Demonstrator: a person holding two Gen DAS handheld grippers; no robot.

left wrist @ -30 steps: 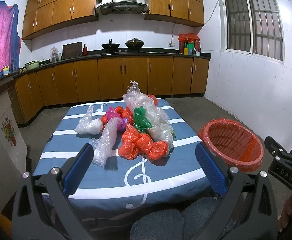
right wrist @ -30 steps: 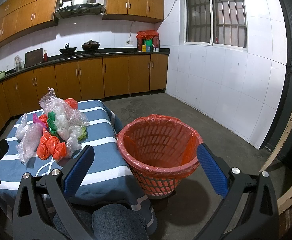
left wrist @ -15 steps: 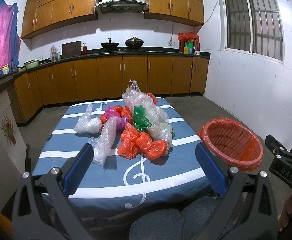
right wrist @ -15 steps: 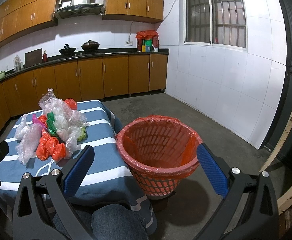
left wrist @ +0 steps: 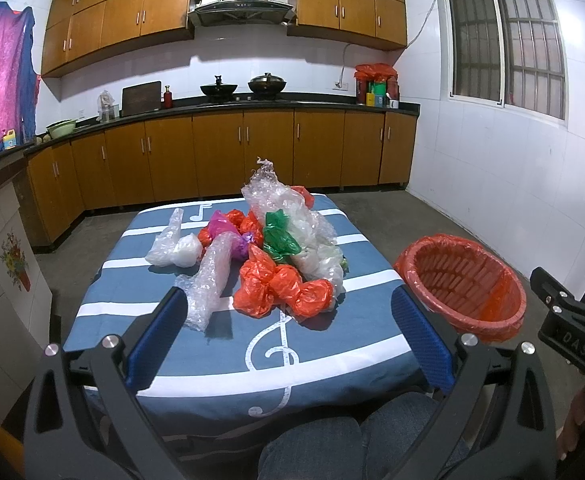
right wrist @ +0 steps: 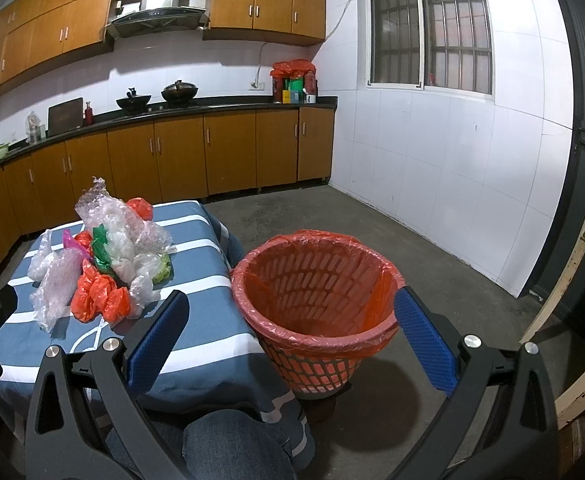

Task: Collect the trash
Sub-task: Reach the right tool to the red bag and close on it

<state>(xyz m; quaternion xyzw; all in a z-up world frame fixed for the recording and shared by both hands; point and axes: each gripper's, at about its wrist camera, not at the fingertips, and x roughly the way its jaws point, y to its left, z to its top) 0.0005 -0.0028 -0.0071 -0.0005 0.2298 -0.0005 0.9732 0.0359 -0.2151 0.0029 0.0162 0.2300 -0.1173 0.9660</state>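
Note:
A heap of crumpled plastic bags (left wrist: 280, 256) (right wrist: 104, 264), orange, clear, green and pink, lies in the middle of a blue striped tablecloth (left wrist: 212, 344) (right wrist: 196, 256). Bubble wrap (left wrist: 208, 284) trails off its near left side. An orange basket (left wrist: 464, 284) (right wrist: 316, 300) lined with a red bag stands to the right of the table. My left gripper (left wrist: 288, 340) is open, held back from the heap over the table's near edge. My right gripper (right wrist: 290, 344) is open too, with the basket seen between its blue fingers; nothing is held.
A person's knees in jeans (left wrist: 332, 444) (right wrist: 232, 444) sit under both grippers. Brown cabinets (left wrist: 220, 156) and a counter with pans line the far wall. Bare concrete floor (right wrist: 432, 264) lies right of the basket. A worn wooden frame (right wrist: 572, 280) stands at the far right.
The left wrist view has shifted slightly, so the heap and basket sit a little higher in frame. Both grippers stay open and hold nothing.

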